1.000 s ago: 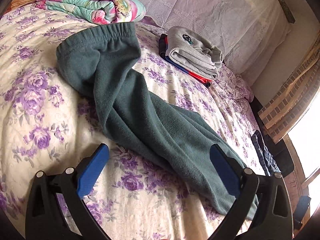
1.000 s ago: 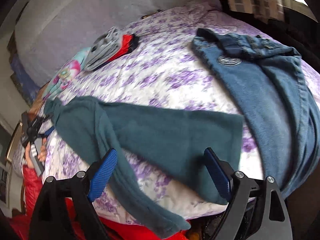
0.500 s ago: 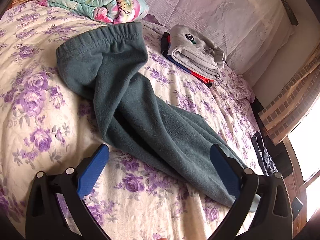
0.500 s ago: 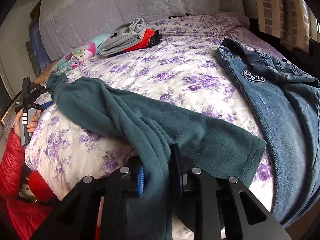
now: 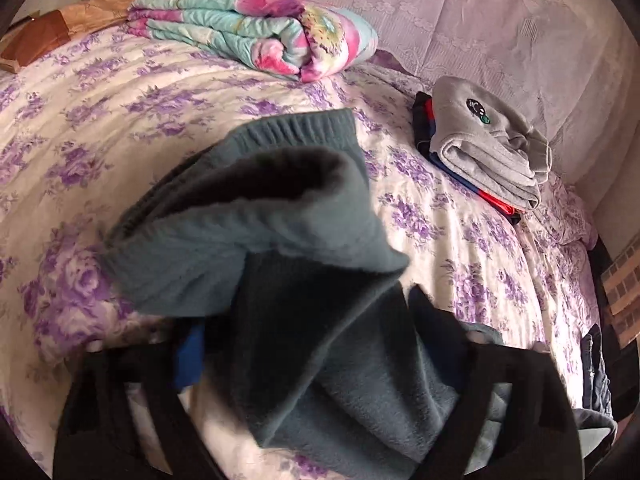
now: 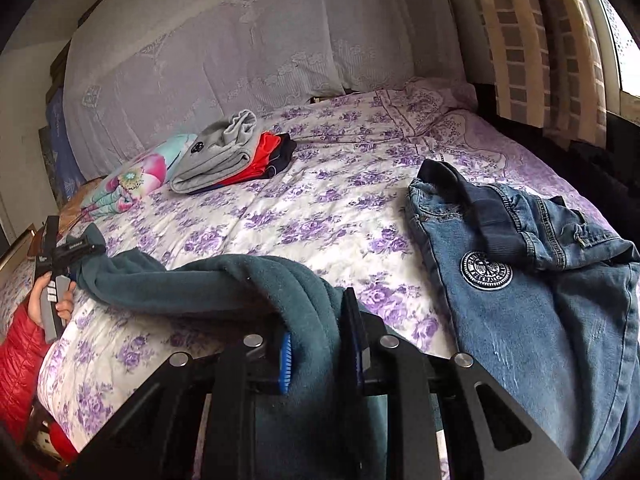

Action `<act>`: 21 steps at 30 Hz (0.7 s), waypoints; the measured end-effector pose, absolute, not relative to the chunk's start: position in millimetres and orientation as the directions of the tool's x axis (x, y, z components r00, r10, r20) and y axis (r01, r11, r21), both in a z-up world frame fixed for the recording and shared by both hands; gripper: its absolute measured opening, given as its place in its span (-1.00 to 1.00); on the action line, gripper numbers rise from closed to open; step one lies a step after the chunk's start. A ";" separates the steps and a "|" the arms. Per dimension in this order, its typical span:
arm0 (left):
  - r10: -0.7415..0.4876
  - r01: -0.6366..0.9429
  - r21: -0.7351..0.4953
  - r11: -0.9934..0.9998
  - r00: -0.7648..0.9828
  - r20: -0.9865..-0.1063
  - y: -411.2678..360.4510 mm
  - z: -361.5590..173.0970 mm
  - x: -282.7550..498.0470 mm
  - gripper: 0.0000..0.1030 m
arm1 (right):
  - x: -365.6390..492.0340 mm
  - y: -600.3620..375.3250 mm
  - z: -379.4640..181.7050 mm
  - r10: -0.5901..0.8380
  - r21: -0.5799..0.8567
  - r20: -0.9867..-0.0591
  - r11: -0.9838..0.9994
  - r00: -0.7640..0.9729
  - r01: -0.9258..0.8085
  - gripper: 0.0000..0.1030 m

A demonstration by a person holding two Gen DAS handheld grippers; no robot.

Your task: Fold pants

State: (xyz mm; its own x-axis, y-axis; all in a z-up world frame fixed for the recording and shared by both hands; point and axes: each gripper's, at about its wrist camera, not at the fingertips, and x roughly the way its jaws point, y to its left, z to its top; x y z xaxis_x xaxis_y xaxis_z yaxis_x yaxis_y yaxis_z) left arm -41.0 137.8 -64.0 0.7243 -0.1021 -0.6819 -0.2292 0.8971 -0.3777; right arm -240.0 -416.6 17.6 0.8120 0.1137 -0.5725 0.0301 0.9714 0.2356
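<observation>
Green pants (image 6: 224,284): being stretched in a twisted band across the lower left of the right wrist frame, raised off the floral bedspread (image 6: 320,208) between the two grippers; in the left wrist frame the fleece is bunched through the centre and bottom.
Right gripper (image 6: 320,356): being clenched on a fold of the green pants at bottom centre; the blue pads (image 6: 285,364) are pressing the cloth from both sides.
Left gripper (image 5: 316,352): its jaws have just been closing, with the waist end of the pants gathered between them; the frame is blurred, but at the left edge of the right wrist frame the fabric is being held by it.
Person's hand (image 6: 52,300): being wrapped round the left gripper's handle, a red sleeve (image 6: 18,364) below.
Jeans (image 6: 532,320): being left spread at the right side of the bed.
Grey folded garment (image 5: 492,152): being kept on a small pile at upper right.
Flowered quilt (image 5: 260,28): lying folded at top centre.
</observation>
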 end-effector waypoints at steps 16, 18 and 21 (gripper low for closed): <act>0.007 -0.343 -0.467 0.815 0.812 -0.584 252.5 -50.8 -201.9 0.84 | -209.0 -401.0 20.3 0.087 0.181 -0.598 0.983 0.796 0.028 0.23; 0.003 -0.346 -0.535 0.771 0.841 -0.541 268.8 -49.7 -222.9 0.85 | -226.6 -418.6 23.5 0.080 0.236 -0.574 0.969 0.815 0.071 0.27; 0.004 -0.336 -0.569 0.751 0.864 -0.504 278.9 -42.4 -243.1 0.85 | -252.5 -442.3 26.3 0.056 0.304 -0.557 0.942 0.829 0.140 0.31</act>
